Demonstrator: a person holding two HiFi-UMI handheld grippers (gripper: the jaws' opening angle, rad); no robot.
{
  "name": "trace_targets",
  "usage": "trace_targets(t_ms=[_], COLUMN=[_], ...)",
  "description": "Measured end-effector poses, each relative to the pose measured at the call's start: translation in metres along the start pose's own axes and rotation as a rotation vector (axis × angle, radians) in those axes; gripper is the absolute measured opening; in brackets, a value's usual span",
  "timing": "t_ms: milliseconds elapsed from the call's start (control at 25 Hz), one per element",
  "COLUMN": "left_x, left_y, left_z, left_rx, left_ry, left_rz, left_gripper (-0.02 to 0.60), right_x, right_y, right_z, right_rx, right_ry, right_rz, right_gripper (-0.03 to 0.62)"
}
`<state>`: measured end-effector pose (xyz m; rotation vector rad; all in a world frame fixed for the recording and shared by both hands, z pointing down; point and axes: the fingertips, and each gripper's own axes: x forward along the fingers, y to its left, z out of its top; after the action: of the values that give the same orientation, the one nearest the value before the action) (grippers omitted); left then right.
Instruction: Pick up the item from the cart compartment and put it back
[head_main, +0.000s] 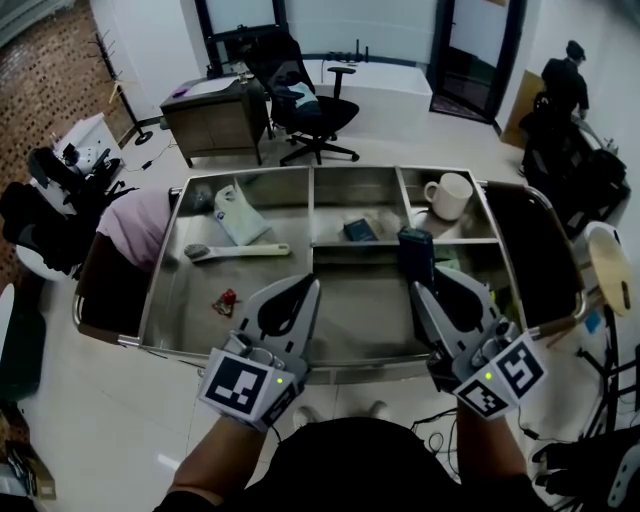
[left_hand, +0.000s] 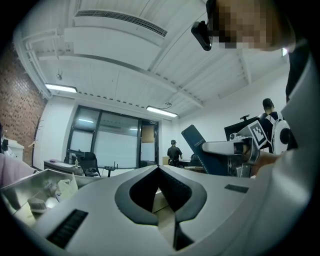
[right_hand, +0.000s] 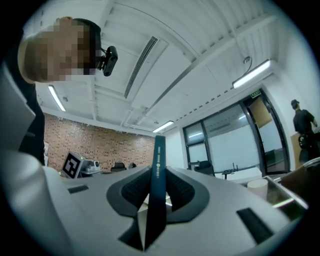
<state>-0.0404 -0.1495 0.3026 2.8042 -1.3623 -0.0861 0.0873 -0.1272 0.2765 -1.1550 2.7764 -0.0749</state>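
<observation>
Above one cart (head_main: 155, 300), right gripper (head_main: 417, 284) clamping one dark blue packet (head_main: 415, 252), one mug (head_main: 448, 195)

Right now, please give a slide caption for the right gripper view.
Right hand-held gripper clamps a thin dark-blue box edge-on.

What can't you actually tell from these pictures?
Print on the thin dark blue item: right gripper view, edge-on and too small to read.
The small red thing in the cart: head view, too small to identify.
What lies below the right gripper: head view, gripper and item cover it.
</observation>
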Motion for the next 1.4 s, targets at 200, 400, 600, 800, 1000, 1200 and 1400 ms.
trace_targets(t_ms=[200, 400, 600, 800, 1000, 1200, 1400], left_x=[0.0, 0.001, 0.002, 0.002, 0.003, 0.003, 0.002], left_y=[-0.003, -0.005, -0.006, -0.005, -0.005, -0.005, -0.004], left_z=[0.001, 0.002, 0.0, -0.003, -0.002, -0.007, -0.004], left_rx=[0.008, 0.007, 0.015, 0.028, 0.003, 0.015, 0.023], left_ry=[0.006, -0.001, 0.023, 0.037, 0.025, 0.042, 0.032], left_rz=[-0.009, -0.014, -0.016, -0.017, -0.021, -0.029, -0.022], left_gripper=[0.0, 0.0, 0.0, 0.0, 0.0, 0.0, 0.0], right_x=[-0.009, -0.01, -0.011, -0.009, -0.008, -0.007, -0.007], right_y=[-0.008, -0.009, -0.009, -0.007, -0.005, -0.003, -0.004], right_z=[-0.01, -0.012, -0.01, -0.012, -0.011, -0.012, -0.012], right_rx=[0.025, 0.017, 0.005, 0.002, 0.003, 0.001, 0.001], right_ry=[0.005, 0.008, 0.013, 0.016, 0.017, 0.027, 0.025], right_rz=[-0.034, -0.037, -0.037, -0.032, -0.028, -0.026, -0.027], right_gripper=[0.1, 0.1, 0.1, 0.1, 0.1, 0.1, 0.1])
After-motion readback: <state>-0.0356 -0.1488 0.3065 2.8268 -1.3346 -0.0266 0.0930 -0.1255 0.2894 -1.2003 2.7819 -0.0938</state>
